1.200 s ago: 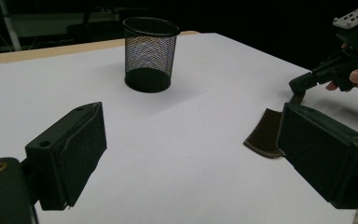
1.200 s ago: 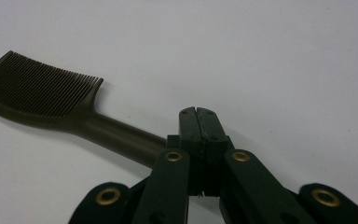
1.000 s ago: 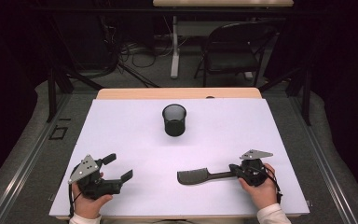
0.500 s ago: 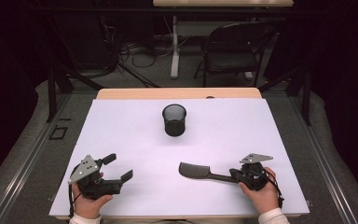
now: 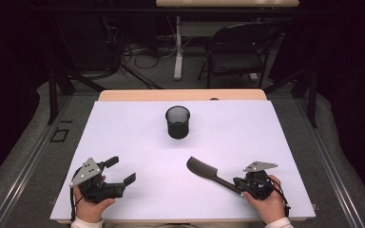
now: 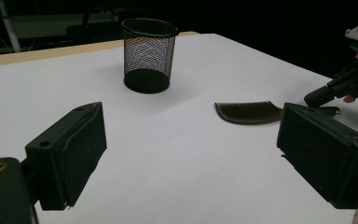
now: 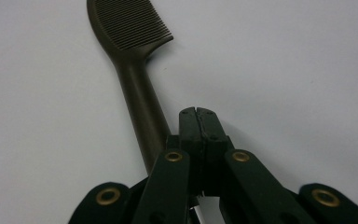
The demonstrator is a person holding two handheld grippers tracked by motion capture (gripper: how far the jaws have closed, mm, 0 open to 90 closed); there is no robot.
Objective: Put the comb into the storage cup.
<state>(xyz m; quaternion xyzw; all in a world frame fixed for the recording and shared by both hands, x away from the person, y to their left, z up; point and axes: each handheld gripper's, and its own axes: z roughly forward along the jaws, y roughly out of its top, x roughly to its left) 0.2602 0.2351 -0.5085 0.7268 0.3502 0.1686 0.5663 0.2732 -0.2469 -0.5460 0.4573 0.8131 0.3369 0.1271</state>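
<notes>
- Right tongs (image 5: 241, 186), lower right of the high view: clenched at the handle end of the comb (image 5: 208, 172). In the right gripper view the jaws are sitting pressed together with the handle running in just beside and under them, so the exact pinch point is hidden; judging it a grasp on the comb.
- Comb is lying low over the white surface (image 5: 275, 142), toothed head pointing up-left toward frame centre; whether it is touching the sheet or just lifted, cannot tell.
- Left tongs (image 5: 123, 171), lower left of the high view: released, jaws standing wide apart, holding nothing, resting in the hand.
- Mesh cup (image 5: 177, 122), upper centre, is standing upright and looks empty, well apart from the comb.
- Judgement: pickup is looking done; carrying the comb to the cup and dropping it in is likely remaining.
</notes>
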